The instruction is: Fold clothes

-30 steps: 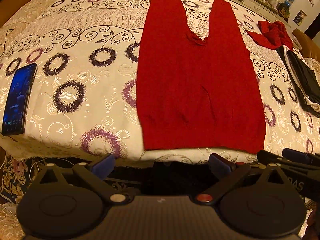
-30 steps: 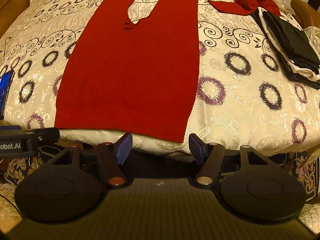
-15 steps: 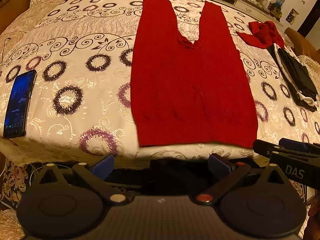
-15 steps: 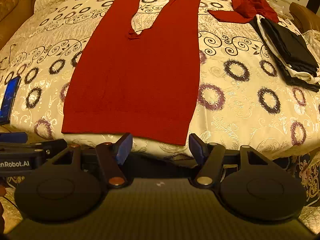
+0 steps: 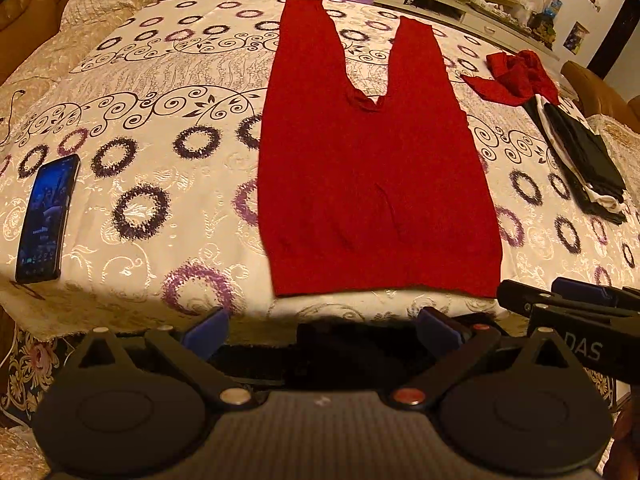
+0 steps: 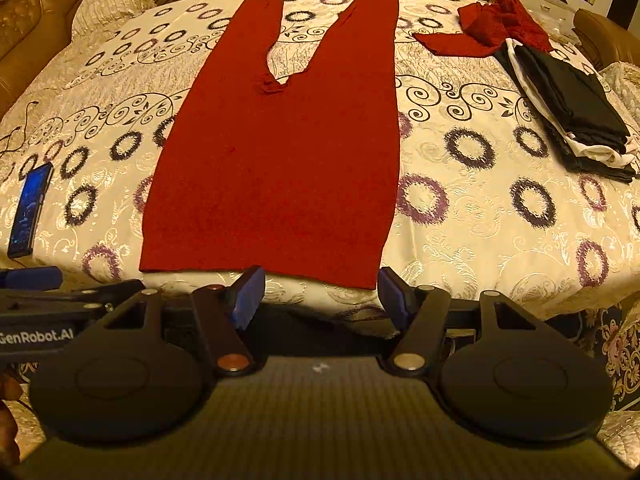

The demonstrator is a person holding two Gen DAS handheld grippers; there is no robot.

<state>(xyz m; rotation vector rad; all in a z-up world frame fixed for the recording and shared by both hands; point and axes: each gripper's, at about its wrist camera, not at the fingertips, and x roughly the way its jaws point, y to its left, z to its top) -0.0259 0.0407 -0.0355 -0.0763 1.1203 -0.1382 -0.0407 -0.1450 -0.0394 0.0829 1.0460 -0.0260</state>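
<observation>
On the patterned bedspread (image 5: 152, 128) the red trousers (image 5: 372, 184) lie flat, waistband near the edge, while the left gripper (image 5: 320, 330) and right gripper (image 6: 320, 294) hang wide open and empty just short of it.

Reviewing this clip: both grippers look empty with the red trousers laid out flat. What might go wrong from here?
1. The red trousers' waistband lies at the bed edge; a pull toward the grippers may drag it off.
2. The crotch is bunched, so a fold may trap a wrinkle.
3. The phone sits near the edge; a sweeping left gripper might knock it off.
</observation>
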